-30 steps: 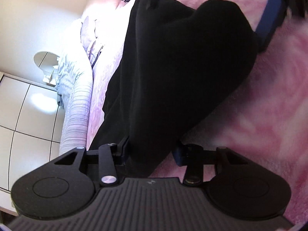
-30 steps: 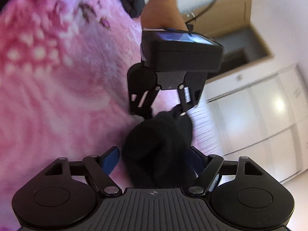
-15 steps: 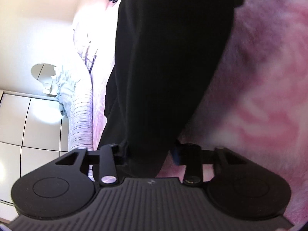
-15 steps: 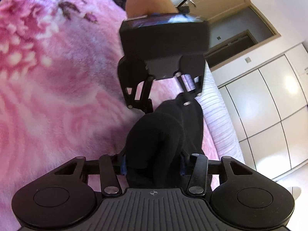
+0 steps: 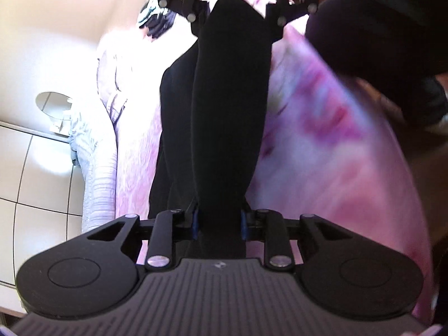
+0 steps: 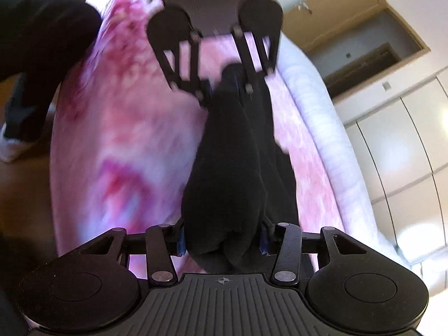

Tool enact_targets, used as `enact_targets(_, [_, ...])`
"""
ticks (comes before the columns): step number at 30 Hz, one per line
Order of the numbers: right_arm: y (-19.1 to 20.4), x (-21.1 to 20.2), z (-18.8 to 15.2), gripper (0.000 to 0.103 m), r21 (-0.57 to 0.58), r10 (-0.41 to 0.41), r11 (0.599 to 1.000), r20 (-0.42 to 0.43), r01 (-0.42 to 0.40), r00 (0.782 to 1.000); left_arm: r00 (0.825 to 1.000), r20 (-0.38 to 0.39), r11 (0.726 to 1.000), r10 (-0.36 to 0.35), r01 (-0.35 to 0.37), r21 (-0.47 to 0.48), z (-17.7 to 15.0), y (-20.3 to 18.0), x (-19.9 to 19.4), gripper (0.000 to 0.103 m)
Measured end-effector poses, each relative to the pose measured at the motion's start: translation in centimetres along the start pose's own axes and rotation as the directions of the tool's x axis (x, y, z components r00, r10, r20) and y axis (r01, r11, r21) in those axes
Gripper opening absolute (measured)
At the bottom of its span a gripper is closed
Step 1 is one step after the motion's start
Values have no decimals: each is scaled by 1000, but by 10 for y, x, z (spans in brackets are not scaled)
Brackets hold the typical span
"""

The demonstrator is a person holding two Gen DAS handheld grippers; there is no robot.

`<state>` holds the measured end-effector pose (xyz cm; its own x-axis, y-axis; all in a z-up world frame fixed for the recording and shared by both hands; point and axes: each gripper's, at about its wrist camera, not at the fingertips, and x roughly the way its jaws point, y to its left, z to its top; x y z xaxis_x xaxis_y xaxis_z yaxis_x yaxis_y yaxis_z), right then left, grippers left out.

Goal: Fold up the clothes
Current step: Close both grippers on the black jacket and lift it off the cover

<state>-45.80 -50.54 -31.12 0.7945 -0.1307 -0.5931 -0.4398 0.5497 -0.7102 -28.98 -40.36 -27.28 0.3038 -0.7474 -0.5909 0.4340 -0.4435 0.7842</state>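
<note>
At the bottom centre of the left wrist view, we are seeing the left hand-held gripper with a bunched end of the black garment between its blue-edged pads; its jaws are closing, and the cloth is filling the narrow gap. At the bottom centre of the right wrist view, the right hand-held gripper is holding the other bunched end of the black garment at a middling width, with the pads pressing on a thick wad of fabric.

Moving farther up each frame, the garment is running as one dark band from the near gripper to the opposite gripper at the top centre, so we are reading it as stretched between the two, above the pink blanket covering the bed. A second layer of black cloth is hanging to the left of the band in the left wrist view.

Farther still, we are noting a pale quilted bed edge and white cupboard doors at the right of the right wrist view.

To do this step well, we are judging that both grips should be kept firm and level, the band kept taut without twisting, and the cloth lowered evenly so the edges meet flat on the blanket.
</note>
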Motion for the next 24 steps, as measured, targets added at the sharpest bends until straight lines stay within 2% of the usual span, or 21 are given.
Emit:
enact_targets(2, [9, 4, -4, 48, -29, -46, 999, -45, 44, 998, 1000, -9, 1000, 17, -17, -23, 10, -14, -1, 23])
enact_targets(4, [27, 4, -6, 55, -67, -111, 992, -97, 105, 989, 999, -29, 998, 33, -34, -46, 13, -20, 3, 23])
enact_targets(6, [40, 15, 5, 67, -91, -189, 980, -146, 177, 971, 999, -35, 995, 39, -42, -86, 14, -20, 2, 23])
enact_targets(9, [50, 28, 12, 74, -35, -233, 972, -195, 231, 953, 999, -29, 994, 44, -47, -102, 15, -25, -1, 24])
enact_targets(11, [53, 43, 14, 74, -25, -256, 966, -234, 257, 938, 998, -19, 996, 53, -54, -74, 7, -30, -1, 30])
enact_targets(12, [54, 50, 15, 68, -20, -267, 962, -253, 271, 930, 998, -14, 997, 57, -58, -60, 3, -33, -1, 34])
enact_targets(13, [50, 52, 15, 64, 5, -248, 966, -263, 258, 932, 997, -20, 996, 73, -74, -43, -4, -37, 0, 38])
enact_targets(14, [43, 50, 15, 58, 55, -219, 969, -258, 240, 941, 995, -35, 995, 96, -97, -19, -11, -38, 2, 48])
enact_targets(15, [37, 45, 13, 54, 81, -207, 969, -249, 233, 946, 991, -51, 993, 120, -120, 7, -19, -40, 3, 53])
enact_targets(18, [26, 30, 12, 51, 100, -196, 970, -215, 221, 957, 982, -87, 981, 170, -161, 109, -44, -40, 18, 56])
enact_targets(21, [14, 22, 15, 50, 110, -184, 972, -196, 208, 963, 978, -74, 967, 194, -178, 180, -65, -35, 34, 58])
enact_targets(22, [10, 21, 17, 50, 110, -175, 974, -191, 198, 966, 982, -78, 971, 171, -155, 181, -65, -28, 37, 56])
enact_targets(24, [1, 22, 19, 49, 106, -149, 980, -173, 169, 974, 989, -88, 978, 122, -104, 180, -64, -15, 45, 40])
